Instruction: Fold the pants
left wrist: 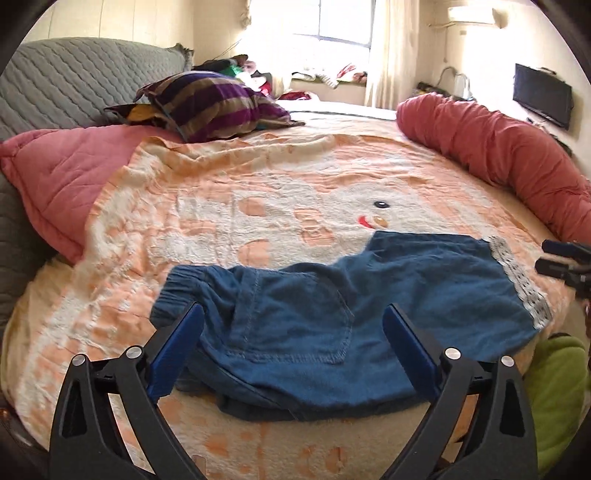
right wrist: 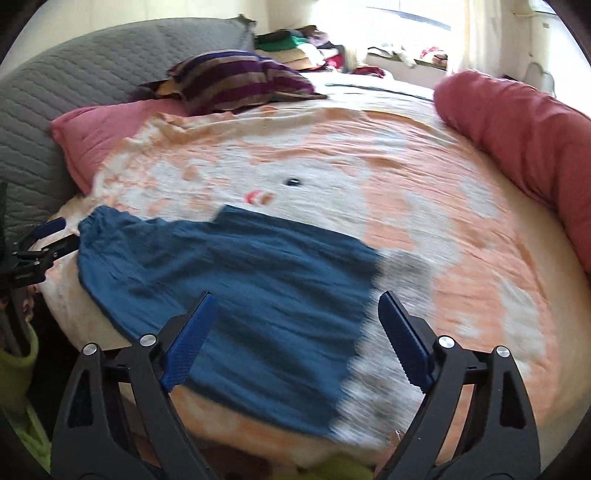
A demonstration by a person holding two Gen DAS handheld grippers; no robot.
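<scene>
Pants (left wrist: 332, 306), blue denim, lie flat on the near edge of a round bed, on top of an orange-and-white blanket (left wrist: 258, 206) with a cartoon face. Waistband, gathered with elastic, points left; a grey patterned trim (left wrist: 517, 284) runs along the cuff at the right end. Back pocket with stitched outline faces up, near the middle of the cloth. Near edge of the pants droops slightly over the rim of the bed. Left gripper (left wrist: 293, 332) hangs over the waist half, jaws spread wide, blue pads on either side of the pocket area; nothing held between them. Right gripper (right wrist: 297, 328) sits over the leg half near the cuff, jaws likewise wide apart and holding nothing; this view is motion-blurred, so contact with the cloth cannot be told. Each gripper shows at the edge of the other's view, well apart along the length of the pants. Pink quilt (left wrist: 62, 184) lies at the far left under the blanket edge. Striped pillow (left wrist: 218, 103), purple and tan, rests beyond it. Grey quilted headboard (left wrist: 74, 81) curves along the far left. Red bolster (left wrist: 509, 147) follows the right rim of the bed. Television (left wrist: 541, 96) hangs on the far right wall, bright window (left wrist: 343, 22) at the far side.
</scene>
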